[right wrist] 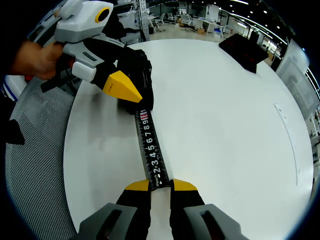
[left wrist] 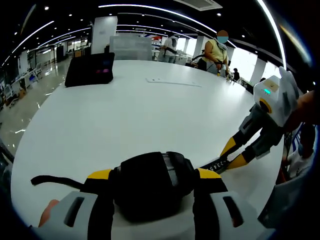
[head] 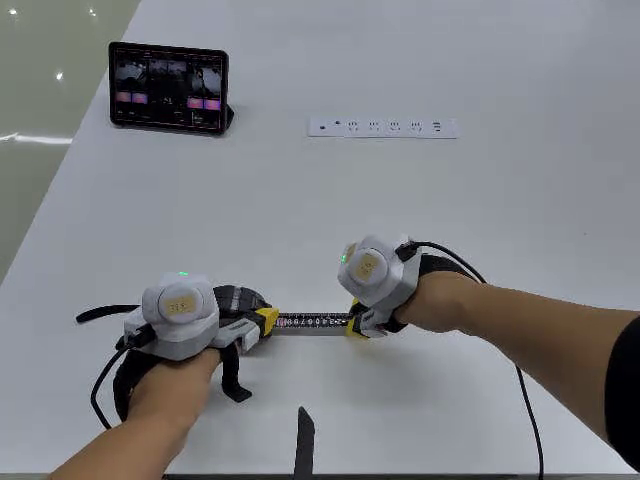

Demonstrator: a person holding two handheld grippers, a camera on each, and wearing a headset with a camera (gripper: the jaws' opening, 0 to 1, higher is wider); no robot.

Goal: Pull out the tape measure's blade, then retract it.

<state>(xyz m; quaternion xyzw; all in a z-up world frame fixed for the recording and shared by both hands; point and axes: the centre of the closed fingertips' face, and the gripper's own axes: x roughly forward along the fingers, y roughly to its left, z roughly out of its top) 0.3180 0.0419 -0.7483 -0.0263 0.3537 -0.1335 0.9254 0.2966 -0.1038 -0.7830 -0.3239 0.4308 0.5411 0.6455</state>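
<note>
At the far left of the white tabletop a dark tablet stands propped up, its screen lit. Nearer the front edge, a black strap trails out to the left from the tape measure and lies flat on the surface. The person's left hand holds the left claw, which points to the right. In the left gripper view its two yellow-tipped jaws are pressed against either side of the measure's black case, so it is clamped firmly and sits down by the tabletop near the front edge.

From the case the blade runs out to the right, a short straight length stretched between the two claws. In the right gripper view its printed numbers read from two near the tip up to nine near the case. It hangs low over the tabletop; I cannot tell whether it touches.

The right claw, held in the right hand, points left, towards the other claw. Its yellow tips are drawn nearly together and pinch the very end of the blade between them.

Further back and to the right, well apart from the work, a white power strip lies flat. A black cable loops from the right claw's housing down past the forearm to the front edge.
</note>
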